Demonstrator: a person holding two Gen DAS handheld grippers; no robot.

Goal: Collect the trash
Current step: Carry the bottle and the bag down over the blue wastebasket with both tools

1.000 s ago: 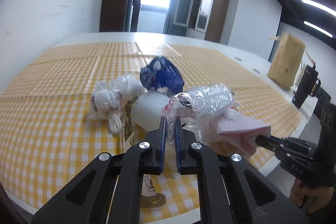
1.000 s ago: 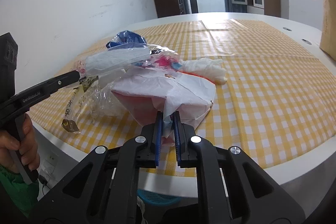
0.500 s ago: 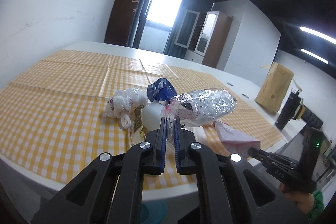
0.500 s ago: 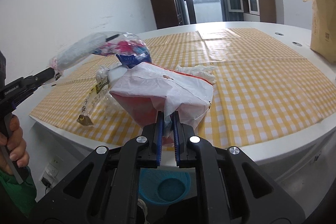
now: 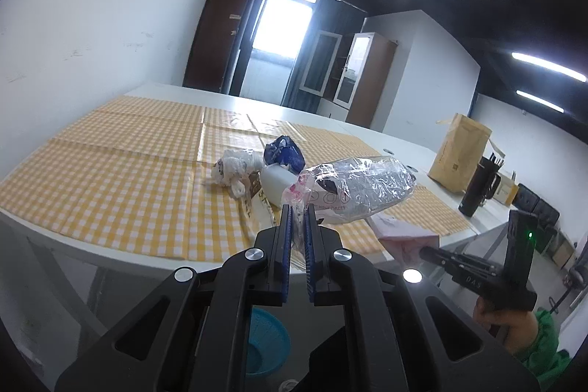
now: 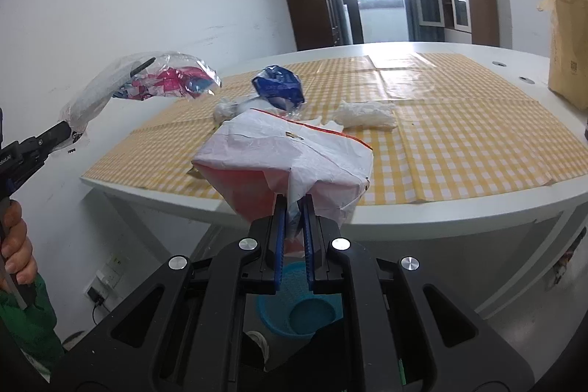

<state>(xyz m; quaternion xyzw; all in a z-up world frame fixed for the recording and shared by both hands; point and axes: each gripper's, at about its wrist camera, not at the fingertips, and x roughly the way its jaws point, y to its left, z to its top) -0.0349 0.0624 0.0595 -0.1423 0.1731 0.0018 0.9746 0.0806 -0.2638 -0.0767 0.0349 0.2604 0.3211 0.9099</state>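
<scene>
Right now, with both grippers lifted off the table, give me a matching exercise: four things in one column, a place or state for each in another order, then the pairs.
Things:
1. clear plastic wrapper
2. pink-and-white paper bag
3. blue basket
4. blue crumpled packet

Places or states:
A. on the floor below the table edge
B. lying on the checked tablecloth
C. pinched in the left gripper
D. pinched in the right gripper

Pairs: 1-C, 2-D, 3-A, 4-B
</scene>
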